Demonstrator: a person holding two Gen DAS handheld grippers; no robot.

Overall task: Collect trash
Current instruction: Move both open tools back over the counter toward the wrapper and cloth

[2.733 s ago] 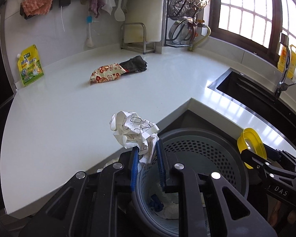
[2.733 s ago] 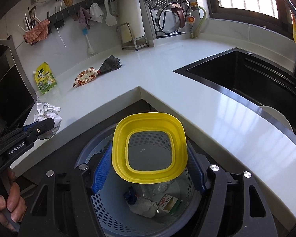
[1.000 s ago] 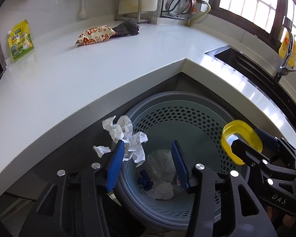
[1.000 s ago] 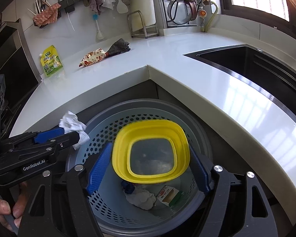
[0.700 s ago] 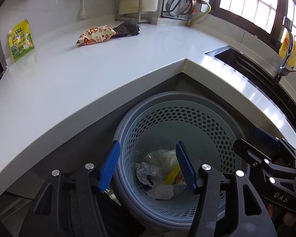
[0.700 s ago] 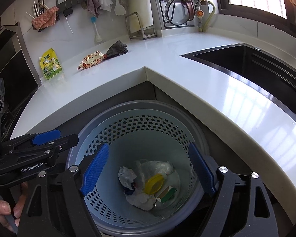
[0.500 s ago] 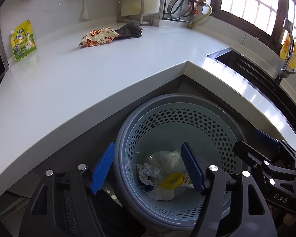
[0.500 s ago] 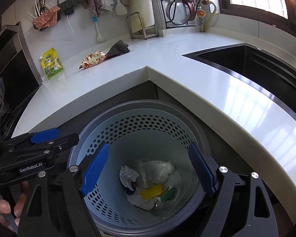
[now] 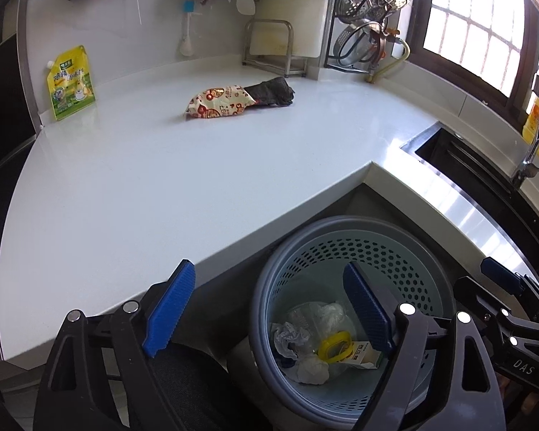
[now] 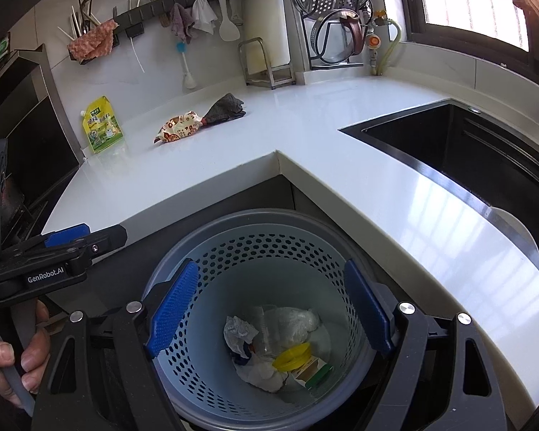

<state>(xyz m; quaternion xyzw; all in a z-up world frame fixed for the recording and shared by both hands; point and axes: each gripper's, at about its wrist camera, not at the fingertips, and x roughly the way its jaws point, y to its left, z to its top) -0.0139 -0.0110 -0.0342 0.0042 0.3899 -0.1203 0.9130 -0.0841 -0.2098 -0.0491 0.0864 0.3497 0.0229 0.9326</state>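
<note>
A grey perforated trash basket [image 9: 355,228] [image 10: 269,217] stands on the floor in the counter's corner notch. Inside lie crumpled paper [image 10: 239,330], a yellow lid [image 10: 293,353], a small carton [image 10: 314,370] and clear plastic. My left gripper [image 9: 269,309] is open and empty, above the basket's left rim and the counter edge. My right gripper [image 10: 269,309] is open and empty, right over the basket. A red patterned snack wrapper [image 9: 219,102] [image 10: 179,127] lies on the white counter [image 9: 143,179] beside a dark cloth [image 9: 275,91]. A yellow-green pouch [image 9: 70,82] leans on the wall.
A black sink [image 10: 467,147] with a tap [image 9: 531,136] is at the right. A rack of steamer trays and lids [image 10: 337,18] stands at the back. Utensils and rags hang on a wall rail [image 10: 176,0]. A cutting board stand [image 9: 269,46] is behind the cloth.
Both grippers opened: the crumpled paper and the yellow lid fell into the basket. Both grippers have since risen and tilted up, showing more of the counter.
</note>
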